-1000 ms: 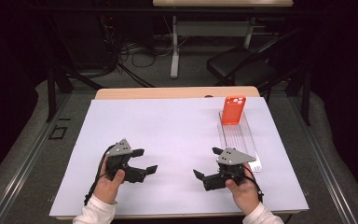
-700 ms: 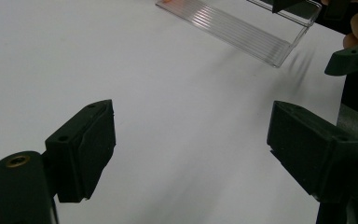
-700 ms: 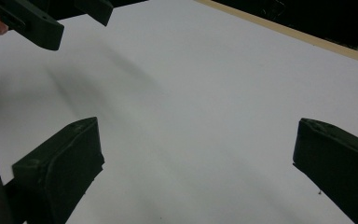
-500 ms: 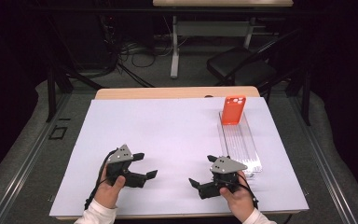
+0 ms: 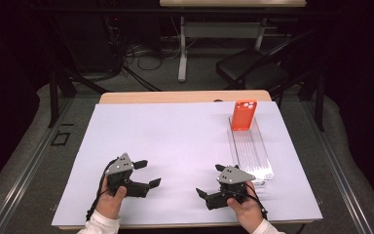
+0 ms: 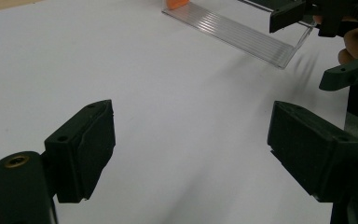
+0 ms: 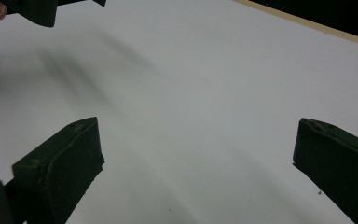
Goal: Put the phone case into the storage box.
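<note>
Two handheld grippers sit low over the near edge of a white sheet that covers a wooden table. The left gripper is held in the person's left hand, its jaws spread wide with nothing between them; in the left gripper view the two black pads frame only bare white sheet. The right gripper is held in the right hand, and its jaws are likewise parted and empty, pointing toward the left gripper, so that the two sets of jaws face each other across a stretch of sheet. Compared with a second ago, both hands have drawn back toward the person, and the right gripper has sunk lower and closer to the sheet; the left has shifted less. Nearest the right gripper, just beyond it on the right side of the table, lies a long clear ribbed plastic tray, running away from the person. An orange phone case stands upright at the tray's far end. Neither gripper touches the tray or the case, and both objects rest where they were before.
</note>
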The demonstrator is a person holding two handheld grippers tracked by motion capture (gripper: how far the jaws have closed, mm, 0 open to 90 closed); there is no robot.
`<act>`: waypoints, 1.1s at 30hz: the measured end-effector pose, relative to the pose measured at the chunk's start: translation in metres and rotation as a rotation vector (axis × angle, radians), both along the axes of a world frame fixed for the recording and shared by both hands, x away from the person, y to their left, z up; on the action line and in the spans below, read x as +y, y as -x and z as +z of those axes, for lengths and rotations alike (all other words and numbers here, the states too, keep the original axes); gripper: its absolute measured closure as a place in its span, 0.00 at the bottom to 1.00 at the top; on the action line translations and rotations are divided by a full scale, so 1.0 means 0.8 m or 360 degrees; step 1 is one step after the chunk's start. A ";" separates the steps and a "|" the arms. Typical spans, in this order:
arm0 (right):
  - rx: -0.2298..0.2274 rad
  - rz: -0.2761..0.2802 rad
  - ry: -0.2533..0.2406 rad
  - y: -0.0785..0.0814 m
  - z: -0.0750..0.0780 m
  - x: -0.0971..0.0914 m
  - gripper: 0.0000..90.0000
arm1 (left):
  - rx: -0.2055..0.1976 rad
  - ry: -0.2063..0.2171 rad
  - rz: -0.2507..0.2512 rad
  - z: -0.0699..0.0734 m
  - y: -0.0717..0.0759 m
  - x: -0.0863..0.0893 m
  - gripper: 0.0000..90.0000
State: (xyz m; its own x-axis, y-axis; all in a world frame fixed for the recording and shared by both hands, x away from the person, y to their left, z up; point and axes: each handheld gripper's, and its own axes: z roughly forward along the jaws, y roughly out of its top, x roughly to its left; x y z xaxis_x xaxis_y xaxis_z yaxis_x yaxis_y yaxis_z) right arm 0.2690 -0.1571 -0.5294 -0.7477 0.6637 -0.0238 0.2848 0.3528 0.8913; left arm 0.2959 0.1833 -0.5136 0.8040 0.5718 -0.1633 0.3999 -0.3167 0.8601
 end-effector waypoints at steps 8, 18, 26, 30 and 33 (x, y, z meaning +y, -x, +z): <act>0.0022 -0.0007 0.0000 -0.003 -0.007 -0.002 0.02 | 0.0006 0.0043 0.0028 -0.006 -0.002 0.005 0.17; 0.0026 -0.0008 -0.0008 -0.004 -0.010 -0.003 0.02 | 0.0012 0.0045 0.0031 -0.010 -0.003 0.006 0.17; 0.0024 -0.0003 -0.0012 -0.004 -0.010 -0.003 0.02 | 0.0022 0.0050 0.0036 -0.012 -0.004 0.006 0.17; 0.0023 0.0000 -0.0015 -0.003 -0.009 -0.003 0.02 | 0.0027 0.0041 0.0039 -0.013 -0.004 0.006 0.17; 0.0018 -0.0002 -0.0027 -0.003 -0.007 -0.003 0.02 | 0.0028 0.0041 0.0036 -0.013 -0.004 0.006 0.17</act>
